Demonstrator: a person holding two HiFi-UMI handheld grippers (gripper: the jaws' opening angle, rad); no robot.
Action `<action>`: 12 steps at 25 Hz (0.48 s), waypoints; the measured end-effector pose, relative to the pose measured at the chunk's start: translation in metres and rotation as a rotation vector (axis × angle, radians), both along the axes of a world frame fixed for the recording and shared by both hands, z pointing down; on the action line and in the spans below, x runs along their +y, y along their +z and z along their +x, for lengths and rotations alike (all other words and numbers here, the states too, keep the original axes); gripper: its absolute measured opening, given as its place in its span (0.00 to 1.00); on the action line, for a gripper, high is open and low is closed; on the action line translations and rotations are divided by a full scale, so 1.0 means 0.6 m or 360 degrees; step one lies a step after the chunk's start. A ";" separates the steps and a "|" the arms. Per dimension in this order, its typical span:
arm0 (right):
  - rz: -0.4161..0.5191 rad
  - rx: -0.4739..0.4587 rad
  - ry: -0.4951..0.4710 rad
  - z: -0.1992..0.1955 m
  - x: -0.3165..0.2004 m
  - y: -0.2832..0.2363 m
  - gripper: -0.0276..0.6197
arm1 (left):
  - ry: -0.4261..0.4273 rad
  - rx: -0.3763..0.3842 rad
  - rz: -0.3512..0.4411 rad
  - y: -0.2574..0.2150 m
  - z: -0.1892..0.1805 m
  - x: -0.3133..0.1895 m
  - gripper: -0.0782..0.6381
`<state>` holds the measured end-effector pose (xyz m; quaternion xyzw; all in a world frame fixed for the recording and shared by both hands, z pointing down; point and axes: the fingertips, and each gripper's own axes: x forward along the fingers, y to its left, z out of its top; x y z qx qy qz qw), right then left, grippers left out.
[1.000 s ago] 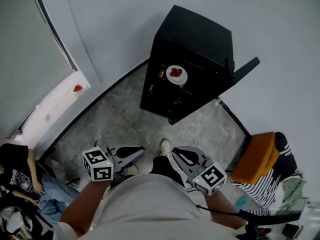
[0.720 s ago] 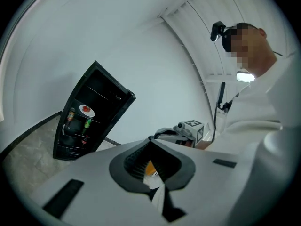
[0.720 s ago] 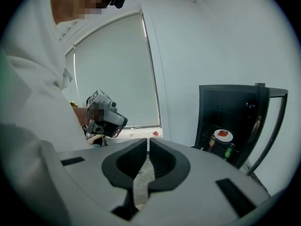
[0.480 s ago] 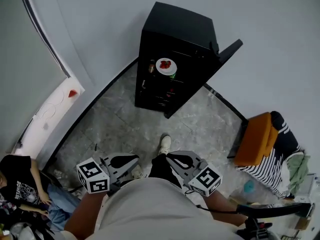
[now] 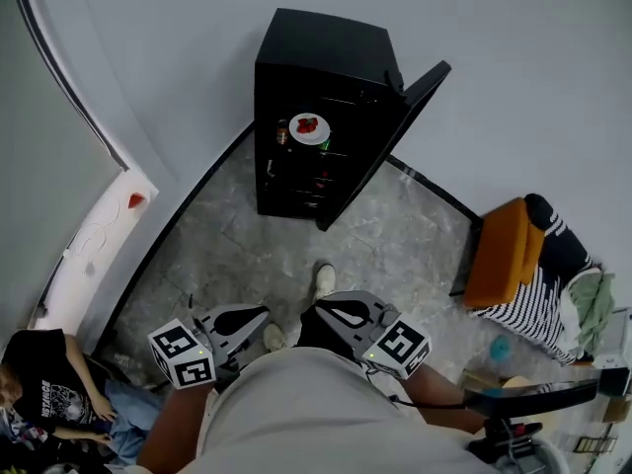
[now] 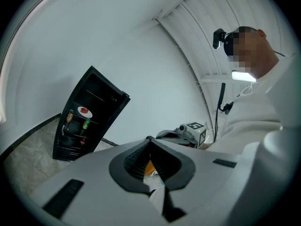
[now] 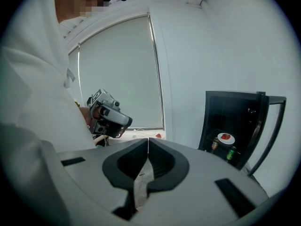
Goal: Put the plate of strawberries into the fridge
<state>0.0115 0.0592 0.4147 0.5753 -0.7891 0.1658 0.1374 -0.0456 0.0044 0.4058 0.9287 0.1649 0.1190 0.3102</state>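
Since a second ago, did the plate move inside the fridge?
No. The plate stays on the same fridge shelf beside the bottle; only the view shifted.

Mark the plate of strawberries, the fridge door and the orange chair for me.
plate of strawberries (image 5: 319,135): head view, white rim right of the berries.
fridge door (image 5: 383,146): head view, middle of the open door.
orange chair (image 5: 502,265): head view, centre of its orange panel.

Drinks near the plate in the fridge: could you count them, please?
2: a brown bottle left of the plate, a green can below it. Darker lower shelves may hide more.
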 end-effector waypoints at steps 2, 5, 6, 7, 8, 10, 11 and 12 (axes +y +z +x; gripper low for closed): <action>-0.0008 0.0009 0.0005 -0.005 0.000 0.003 0.07 | 0.0013 0.0006 0.0013 0.002 -0.007 0.001 0.13; -0.0001 0.0029 -0.0029 -0.016 -0.014 0.010 0.07 | -0.0036 -0.0012 0.0008 0.008 -0.024 -0.012 0.13; 0.0006 0.0034 -0.0045 -0.019 -0.016 0.010 0.07 | -0.0055 -0.0021 0.0004 0.011 -0.028 -0.013 0.13; 0.0010 0.0035 -0.0051 -0.022 -0.015 0.009 0.07 | -0.0062 -0.0028 0.0002 0.014 -0.029 -0.011 0.13; 0.0010 0.0033 -0.0050 -0.024 -0.011 0.007 0.07 | -0.0059 -0.0032 0.0002 0.015 -0.029 -0.007 0.13; 0.0007 0.0023 -0.0037 -0.024 -0.003 0.004 0.07 | -0.0039 -0.0040 0.0005 0.015 -0.025 0.000 0.13; 0.0006 0.0018 -0.0030 -0.024 0.000 0.002 0.07 | -0.0029 -0.0043 0.0007 0.014 -0.022 0.002 0.13; 0.0008 0.0013 -0.0026 -0.024 0.001 0.001 0.07 | -0.0020 -0.0044 0.0009 0.012 -0.019 0.004 0.13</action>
